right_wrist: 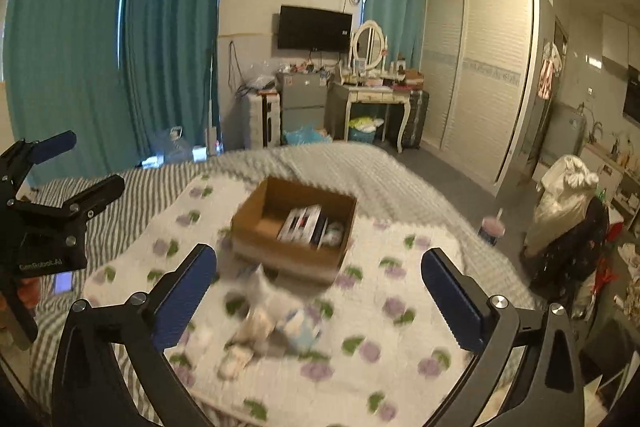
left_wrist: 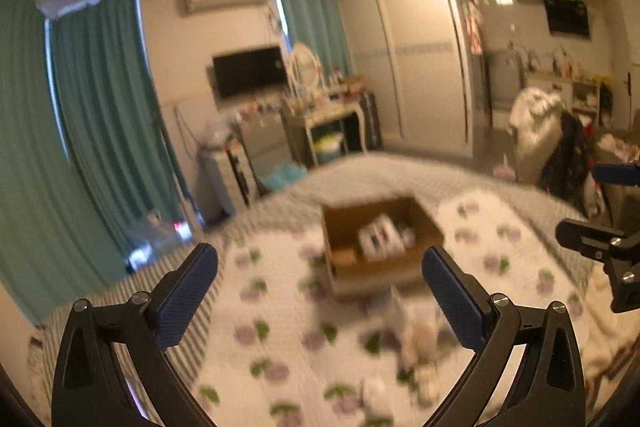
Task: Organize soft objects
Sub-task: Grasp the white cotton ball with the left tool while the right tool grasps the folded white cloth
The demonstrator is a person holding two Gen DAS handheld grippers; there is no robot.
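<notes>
An open cardboard box (left_wrist: 376, 273) (right_wrist: 280, 255) sits on a white floral blanket (left_wrist: 280, 311) (right_wrist: 372, 311) spread over the bed. Inside it lie folded black-and-white items (left_wrist: 380, 237) (right_wrist: 304, 225). A blurred pile of small pale soft items (left_wrist: 416, 339) (right_wrist: 264, 323) lies on the blanket just in front of the box. My left gripper (left_wrist: 320, 253) (right_wrist: 80, 165) hangs open above the blanket, with nothing between its fingers. My right gripper (right_wrist: 319, 253) (left_wrist: 596, 201) is open too, above the pile and empty, to the right of the left one.
A striped sheet (right_wrist: 120, 211) and a grey cover (right_wrist: 360, 167) lie under the blanket. Beyond the bed's foot stand a dressing table (right_wrist: 372, 95), a small fridge (right_wrist: 302, 103) and a wardrobe (right_wrist: 480, 79). A cup (right_wrist: 493, 229) and a stuffed chair (right_wrist: 568, 223) stand on the floor at right.
</notes>
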